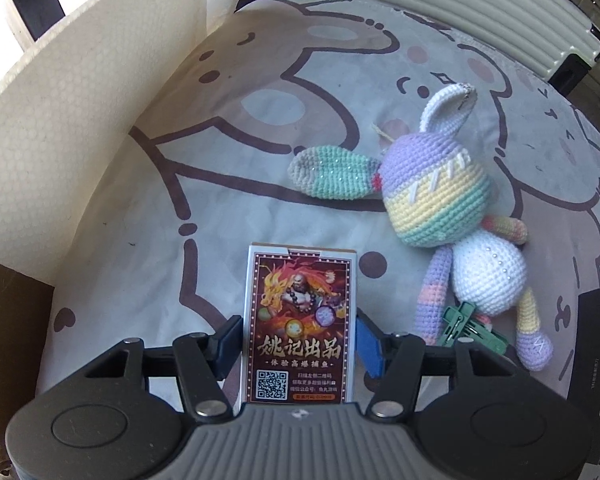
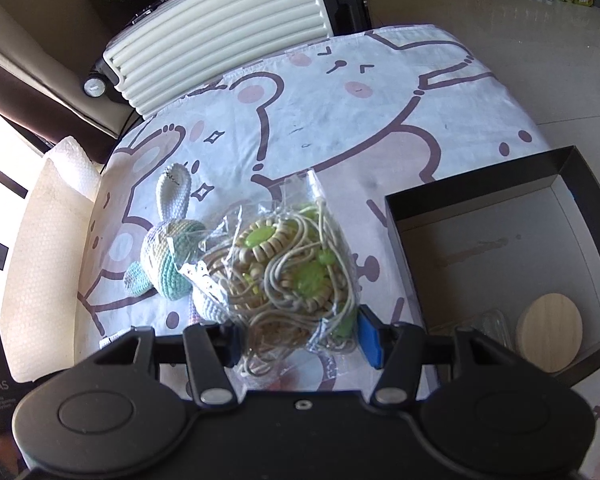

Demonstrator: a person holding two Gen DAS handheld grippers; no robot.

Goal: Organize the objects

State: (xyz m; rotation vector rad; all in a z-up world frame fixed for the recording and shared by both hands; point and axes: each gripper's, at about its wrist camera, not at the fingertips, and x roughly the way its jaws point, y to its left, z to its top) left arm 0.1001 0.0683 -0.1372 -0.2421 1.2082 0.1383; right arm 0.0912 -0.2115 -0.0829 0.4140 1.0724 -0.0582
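Left wrist view: card box (image 1: 298, 328) is clamped by left gripper (image 1: 296, 344); right gripper (image 2: 300, 340) clamps bead bag (image 2: 288, 272); crochet rabbit (image 1: 440, 200), beyond the fingers, remains unsorted.

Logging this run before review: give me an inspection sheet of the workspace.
Surface: bunny-print cloth, rumpled.
Job's things: card box in left gripper; bagged bead cords in right gripper; crochet rabbit lying on the cloth; open black box holding a wooden lid.
Clutter: green clip by the rabbit's legs.
Grippers: both shut on their items.
Cables: nothing seen.
Surroundings: cream suitcase, white foam sheet.
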